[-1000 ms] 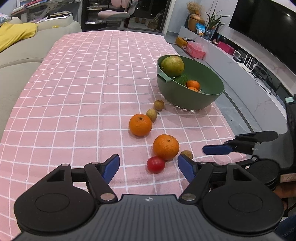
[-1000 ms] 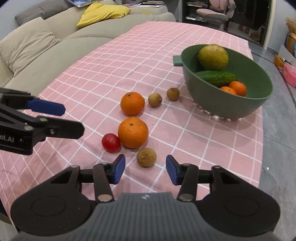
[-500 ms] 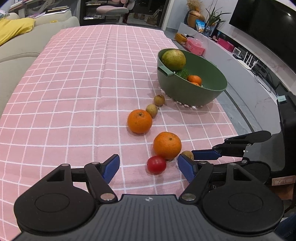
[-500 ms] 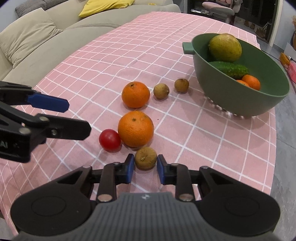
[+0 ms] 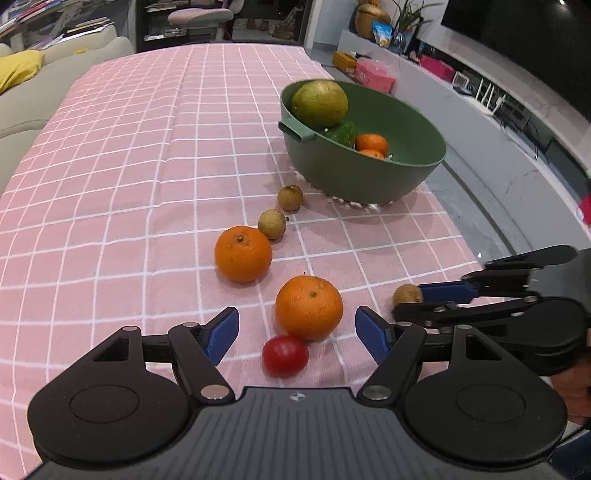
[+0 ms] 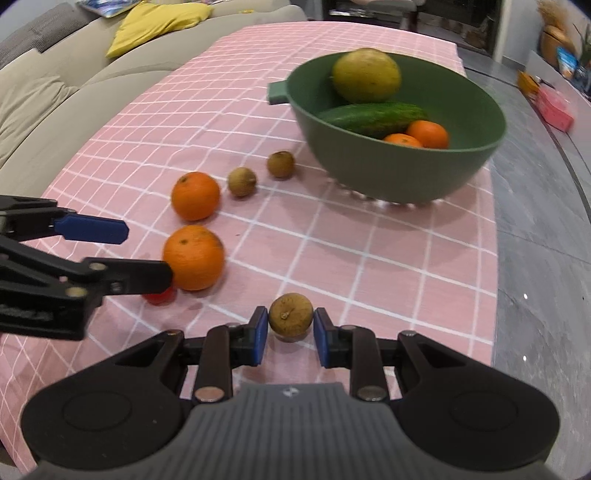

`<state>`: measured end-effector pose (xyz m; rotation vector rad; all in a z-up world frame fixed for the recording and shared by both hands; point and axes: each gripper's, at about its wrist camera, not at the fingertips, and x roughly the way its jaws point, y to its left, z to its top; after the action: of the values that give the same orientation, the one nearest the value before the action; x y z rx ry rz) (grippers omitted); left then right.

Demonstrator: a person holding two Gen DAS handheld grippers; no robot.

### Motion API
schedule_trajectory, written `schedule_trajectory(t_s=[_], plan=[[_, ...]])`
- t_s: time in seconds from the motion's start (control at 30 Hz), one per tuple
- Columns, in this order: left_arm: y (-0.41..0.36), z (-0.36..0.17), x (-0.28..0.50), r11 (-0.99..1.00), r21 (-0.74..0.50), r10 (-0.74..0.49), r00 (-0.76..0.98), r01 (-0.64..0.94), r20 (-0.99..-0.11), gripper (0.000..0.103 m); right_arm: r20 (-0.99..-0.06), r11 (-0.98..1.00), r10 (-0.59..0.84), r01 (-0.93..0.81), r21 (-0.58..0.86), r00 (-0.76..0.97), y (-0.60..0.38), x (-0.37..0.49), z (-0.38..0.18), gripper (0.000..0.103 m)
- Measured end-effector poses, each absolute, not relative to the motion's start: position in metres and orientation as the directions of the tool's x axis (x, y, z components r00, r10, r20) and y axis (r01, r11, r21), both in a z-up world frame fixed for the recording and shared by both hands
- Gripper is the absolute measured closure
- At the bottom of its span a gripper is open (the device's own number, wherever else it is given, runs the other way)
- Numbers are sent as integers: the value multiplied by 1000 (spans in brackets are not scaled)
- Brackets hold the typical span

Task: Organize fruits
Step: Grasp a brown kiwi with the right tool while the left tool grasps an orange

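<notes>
Bowl (image 6: 406, 173) already holds some fruit; right tongs (image 6: 290, 334) pinch a small brown fruit (image 6: 290, 318), left tongs (image 5: 295, 332) spread, five pieces left.

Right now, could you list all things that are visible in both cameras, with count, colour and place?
bowl: 1, green, far right of the cloth
large round fruit: 1, yellow-green, in the bowl
cucumber: 1, dark green, in the bowl
small oranges: 2, orange, in the bowl
big oranges: 2, orange, on the cloth, nearer than the bowl
small brown fruits: 3, brown, two between the bowl and the oranges, one in the right gripper
tomato: 1, red, beside the near orange
tablecloth: 1, pink with white checks
sofa: 1, beige, left, with a yellow cushion
left gripper: open
right gripper: shut on one brown fruit
</notes>
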<state>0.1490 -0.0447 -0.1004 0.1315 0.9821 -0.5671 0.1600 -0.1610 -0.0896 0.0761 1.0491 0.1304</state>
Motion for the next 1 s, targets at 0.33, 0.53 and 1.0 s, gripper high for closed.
schedule_trajectory(t_s=[0.33,0.53,1.0], plan=[[-68,-119,163,821,-120,-378,373,557,-847,28,-861,989,143,-42,140,489,-172,163,-93,80],[-73,-122,165,819,-123,-381,373,560,-846,41,-863,988,148,-33,151,482,-175,164,-95,80],[-70,-113,162,802,-114,-394,376,586,-839,49,-864,986,159,-25,168,478,-176,169,-98,80]])
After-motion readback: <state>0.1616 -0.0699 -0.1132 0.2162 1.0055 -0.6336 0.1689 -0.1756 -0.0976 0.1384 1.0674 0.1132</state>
